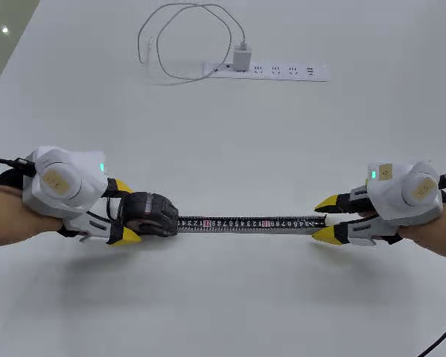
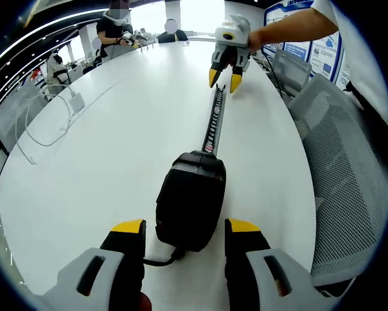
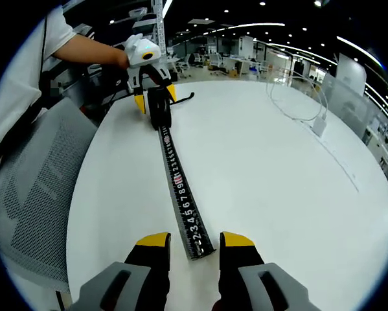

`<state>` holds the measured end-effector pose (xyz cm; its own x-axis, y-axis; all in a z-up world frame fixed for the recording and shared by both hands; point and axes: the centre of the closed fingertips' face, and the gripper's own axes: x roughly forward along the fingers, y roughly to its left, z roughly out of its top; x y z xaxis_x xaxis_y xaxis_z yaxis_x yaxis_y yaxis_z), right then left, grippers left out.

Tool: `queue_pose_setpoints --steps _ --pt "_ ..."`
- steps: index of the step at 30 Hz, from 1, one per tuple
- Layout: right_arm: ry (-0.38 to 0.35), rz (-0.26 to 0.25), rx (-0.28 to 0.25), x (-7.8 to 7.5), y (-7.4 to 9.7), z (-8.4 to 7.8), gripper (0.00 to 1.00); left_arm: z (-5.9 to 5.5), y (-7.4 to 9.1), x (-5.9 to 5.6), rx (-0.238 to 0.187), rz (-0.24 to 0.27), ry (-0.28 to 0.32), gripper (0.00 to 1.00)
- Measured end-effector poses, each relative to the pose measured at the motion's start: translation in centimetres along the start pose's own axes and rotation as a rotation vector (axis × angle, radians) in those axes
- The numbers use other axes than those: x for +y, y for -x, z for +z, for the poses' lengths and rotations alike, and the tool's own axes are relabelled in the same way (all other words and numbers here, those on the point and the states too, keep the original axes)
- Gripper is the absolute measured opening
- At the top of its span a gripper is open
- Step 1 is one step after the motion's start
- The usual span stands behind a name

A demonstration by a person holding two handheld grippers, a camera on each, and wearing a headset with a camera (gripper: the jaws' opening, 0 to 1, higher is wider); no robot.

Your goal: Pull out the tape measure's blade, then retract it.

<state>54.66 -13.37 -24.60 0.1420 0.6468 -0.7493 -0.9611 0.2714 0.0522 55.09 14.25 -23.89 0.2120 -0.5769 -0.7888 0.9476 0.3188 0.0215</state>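
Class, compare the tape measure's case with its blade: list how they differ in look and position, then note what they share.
The case is black and chunky; the blade is thin, flat and printed with numbers. The case sits between the left gripper's jaws; the blade's free end lies between the right gripper's open jaws. Both lie on the white table, joined in one straight line.

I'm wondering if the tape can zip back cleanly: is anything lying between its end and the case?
Nothing visible does. The blade lies flat on bare table straight to the case; the power strip sits far off.
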Motion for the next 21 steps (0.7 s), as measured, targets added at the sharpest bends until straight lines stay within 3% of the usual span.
queue_pose_setpoints --steps 13,21 --pt "-0.092 -0.063 -0.053 0.6 0.4 0.6 0.42 -0.2 1.7 -0.1 -0.082 0.09 0.131 0.5" --pt "-0.103 -0.08 -0.07 0.8 0.6 0.9 0.43 0.1 2.2 -0.7 -0.103 0.113 0.139 0.5"
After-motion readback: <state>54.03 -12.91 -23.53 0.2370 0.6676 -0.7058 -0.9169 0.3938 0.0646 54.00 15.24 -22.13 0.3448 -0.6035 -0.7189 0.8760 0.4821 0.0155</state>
